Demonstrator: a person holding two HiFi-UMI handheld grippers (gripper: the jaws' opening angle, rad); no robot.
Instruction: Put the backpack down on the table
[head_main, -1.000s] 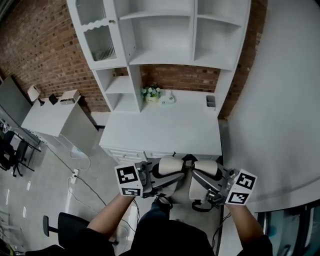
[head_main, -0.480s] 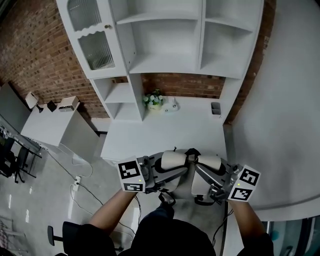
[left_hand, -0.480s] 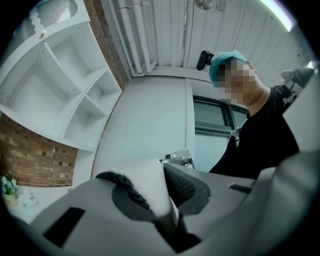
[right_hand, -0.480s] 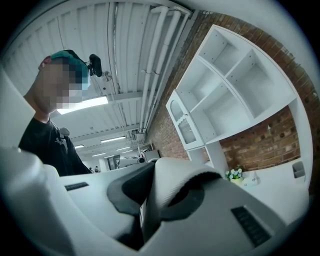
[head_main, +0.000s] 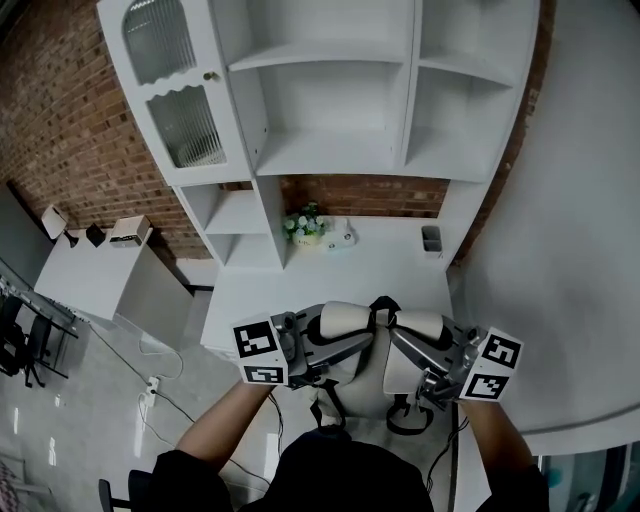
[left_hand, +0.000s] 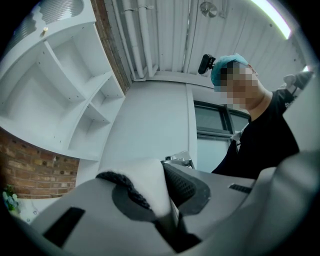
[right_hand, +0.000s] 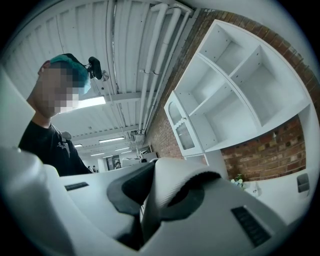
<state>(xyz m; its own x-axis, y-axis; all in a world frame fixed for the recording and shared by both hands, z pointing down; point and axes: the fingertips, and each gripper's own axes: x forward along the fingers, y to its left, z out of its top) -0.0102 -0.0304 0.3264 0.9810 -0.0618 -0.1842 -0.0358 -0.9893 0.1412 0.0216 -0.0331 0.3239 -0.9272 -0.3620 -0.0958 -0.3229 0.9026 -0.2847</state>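
A white backpack with black trim hangs between my two grippers, in front of the person's body and over the near edge of the white table. My left gripper is shut on a white padded strap edged with black mesh. My right gripper is shut on the other white strap. In both gripper views the jaws pinch the fabric and the person shows behind. Thin black straps dangle under the bag.
A white shelf unit rises from the back of the table. A small flower pot, a white object and a grey holder stand along the back. A low side table is at the left, a white wall at the right.
Both grippers and the backpack have moved forward toward the table and risen slightly. The bag has gone from over the floor to over the table's near edge. The grips are unchanged.
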